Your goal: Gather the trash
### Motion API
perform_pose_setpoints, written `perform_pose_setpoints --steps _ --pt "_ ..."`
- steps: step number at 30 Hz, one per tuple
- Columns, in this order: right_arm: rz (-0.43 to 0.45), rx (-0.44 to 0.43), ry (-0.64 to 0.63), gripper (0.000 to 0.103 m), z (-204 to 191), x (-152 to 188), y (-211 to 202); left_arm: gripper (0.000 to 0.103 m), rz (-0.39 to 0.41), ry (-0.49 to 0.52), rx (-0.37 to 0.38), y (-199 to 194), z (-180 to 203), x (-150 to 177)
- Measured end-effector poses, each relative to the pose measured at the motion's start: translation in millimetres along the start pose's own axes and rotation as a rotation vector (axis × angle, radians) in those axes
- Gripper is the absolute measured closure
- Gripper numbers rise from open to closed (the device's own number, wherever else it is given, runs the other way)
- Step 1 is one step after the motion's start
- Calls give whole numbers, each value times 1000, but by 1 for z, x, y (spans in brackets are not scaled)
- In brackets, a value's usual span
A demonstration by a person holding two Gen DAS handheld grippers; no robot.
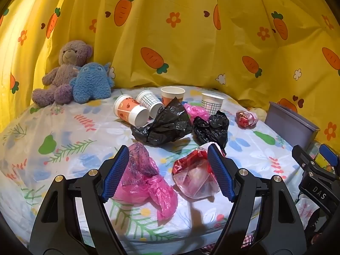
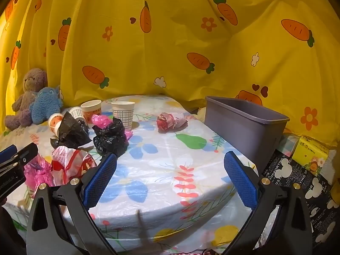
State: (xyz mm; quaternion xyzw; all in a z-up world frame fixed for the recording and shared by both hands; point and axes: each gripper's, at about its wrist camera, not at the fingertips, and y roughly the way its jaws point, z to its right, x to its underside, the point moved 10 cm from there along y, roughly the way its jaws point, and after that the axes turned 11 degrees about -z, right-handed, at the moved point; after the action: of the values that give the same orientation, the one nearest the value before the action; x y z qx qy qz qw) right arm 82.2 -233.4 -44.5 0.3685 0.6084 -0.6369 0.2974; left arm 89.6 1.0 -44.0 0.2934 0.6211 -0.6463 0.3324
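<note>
- the left hand-held gripper [image 1: 167, 172] is hanging wide, holding nothing, over a pink bag [image 1: 146, 180] and a red-white bag [image 1: 193, 176].
- the right hand-held gripper [image 2: 170, 180] is gaping wide over the bare surface [image 2: 161, 170], a grey bin [image 2: 244, 125] at 2 o'clock.

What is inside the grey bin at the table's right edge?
From the right wrist view, only the grey bin's rim and upper inner wall show, with no trash visible there. Its near wall covers the bottom, so the contents cannot be told.
</note>
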Motion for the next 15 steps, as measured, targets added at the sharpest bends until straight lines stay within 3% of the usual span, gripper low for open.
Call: perform_pose_setpoints --steps 15 --pt "-4 1 14 5 1 -2 2 28 6 -2 3 0 4 -4"
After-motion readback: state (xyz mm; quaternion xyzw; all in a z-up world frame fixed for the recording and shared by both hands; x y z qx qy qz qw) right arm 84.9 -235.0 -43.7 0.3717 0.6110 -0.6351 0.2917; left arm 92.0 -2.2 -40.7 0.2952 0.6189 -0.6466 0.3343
